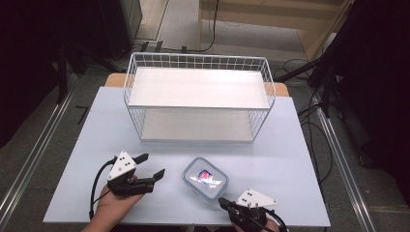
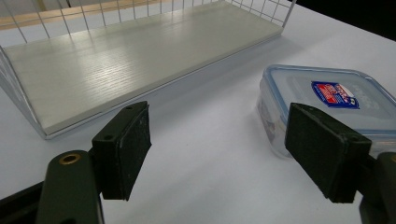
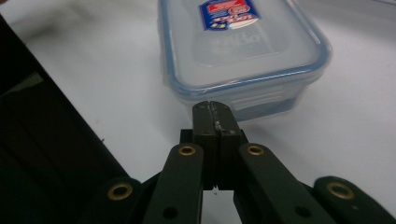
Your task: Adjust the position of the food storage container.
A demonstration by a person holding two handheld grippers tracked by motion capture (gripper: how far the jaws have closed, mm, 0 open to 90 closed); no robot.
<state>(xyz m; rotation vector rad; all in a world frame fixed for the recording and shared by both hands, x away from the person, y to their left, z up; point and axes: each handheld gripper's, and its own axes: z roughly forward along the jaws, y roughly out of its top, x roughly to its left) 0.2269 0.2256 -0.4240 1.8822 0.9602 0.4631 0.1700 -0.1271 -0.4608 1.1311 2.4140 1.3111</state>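
Clear plastic container (image 1: 205, 178) | long axis diagonal | lid up

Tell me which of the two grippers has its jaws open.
The left gripper: its jaws stand wide apart beside the plastic container. The right gripper has its jaws pressed together.

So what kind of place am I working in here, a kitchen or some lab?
Likely a lab or recording setup, not a kitchen: a plain white table ringed by dark curtains, loose cables on the floor, and staged props, a wire rack and lidded container.
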